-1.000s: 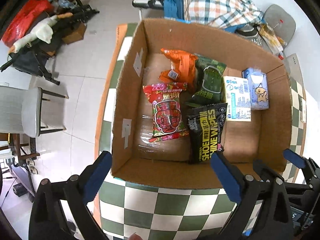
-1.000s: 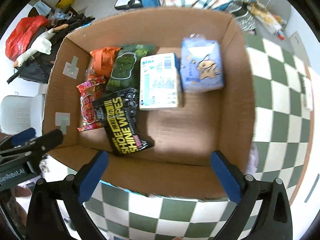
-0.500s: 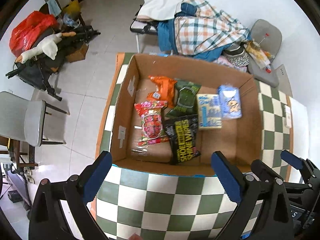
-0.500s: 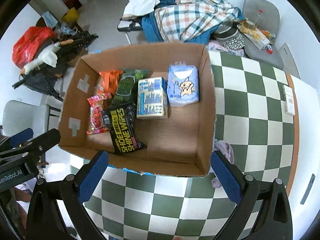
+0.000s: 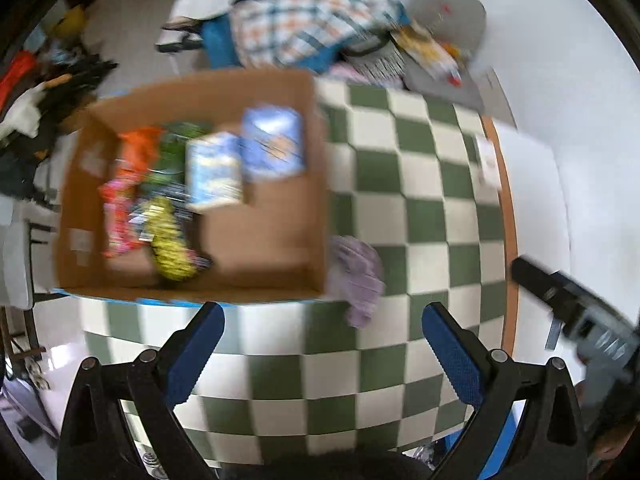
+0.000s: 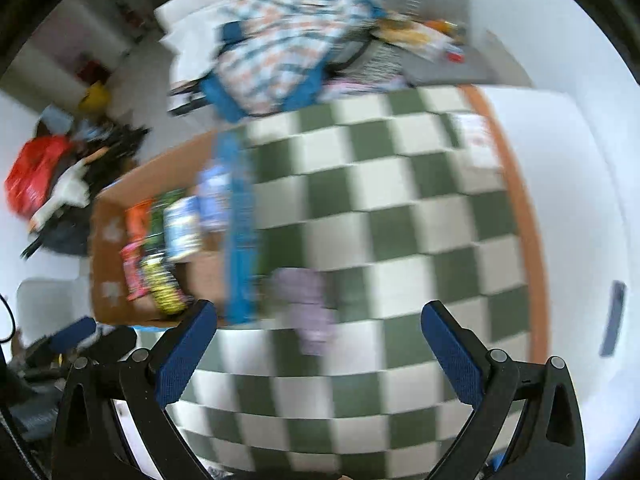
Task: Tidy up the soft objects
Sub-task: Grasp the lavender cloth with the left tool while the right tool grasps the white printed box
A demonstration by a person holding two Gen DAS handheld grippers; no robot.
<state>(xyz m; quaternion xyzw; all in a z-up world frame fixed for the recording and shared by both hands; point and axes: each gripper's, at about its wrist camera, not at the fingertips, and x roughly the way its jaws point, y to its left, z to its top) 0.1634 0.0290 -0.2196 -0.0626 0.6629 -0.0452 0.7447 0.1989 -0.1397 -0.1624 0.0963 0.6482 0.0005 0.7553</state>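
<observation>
A cardboard box [image 5: 316, 184] stands on the green-and-white checkered table [image 5: 420, 184], holding several soft packs: a blue tissue pack [image 5: 272, 144], a white-blue pack [image 5: 214, 172], a black-and-yellow wipes pack [image 5: 172, 240] and a red snack bag [image 5: 118, 216]. A crumpled purple cloth [image 5: 358, 276] lies on the table just right of the box; it also shows in the right wrist view [image 6: 308, 304]. My left gripper [image 5: 322, 354] is open and empty above the table's near part. My right gripper [image 6: 318, 354] is open and empty, with the cloth just ahead. Both views are blurred.
A small white card [image 5: 486, 156] lies near the table's right edge. The box [image 6: 108, 256] is at the left in the right wrist view. A plaid blanket pile [image 5: 304, 24] and a grey chair [image 5: 448, 12] stand behind the table. Clutter [image 6: 36, 176] sits on the floor at left.
Both grippers have pulled back and swung right, away from the box. The box has shifted left in both views and the purple cloth has come toward the middle. Both stay open.
</observation>
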